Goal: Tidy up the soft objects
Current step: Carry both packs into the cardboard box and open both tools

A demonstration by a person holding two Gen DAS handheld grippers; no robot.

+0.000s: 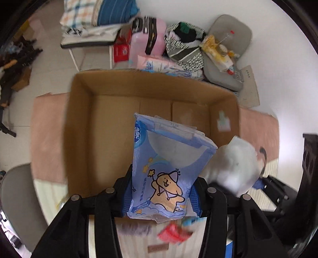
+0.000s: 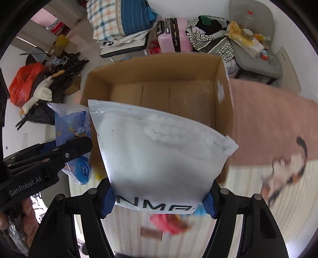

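My left gripper (image 1: 161, 193) is shut on a blue tissue pack (image 1: 169, 164) printed with a cartoon animal, held over the near edge of an open cardboard box (image 1: 83, 123). My right gripper (image 2: 159, 198) is shut on a white zip pouch (image 2: 159, 150) full of white fluffy material, held at the near side of the same box (image 2: 224, 95). The pouch also shows at the right in the left wrist view (image 1: 234, 166), and the blue pack (image 2: 73, 127) with the left gripper (image 2: 65, 150) shows at the left in the right wrist view. The box floor looks bare.
The box stands on a pink blanket (image 2: 268, 123) over a striped surface (image 2: 278, 202). A red soft item (image 2: 169, 224) lies below my grippers; a cat-patterned item (image 2: 286, 168) lies at the right. Behind are a pink suitcase (image 2: 176, 33), folded bedding (image 2: 123, 17) and a grey chair (image 2: 256, 61).
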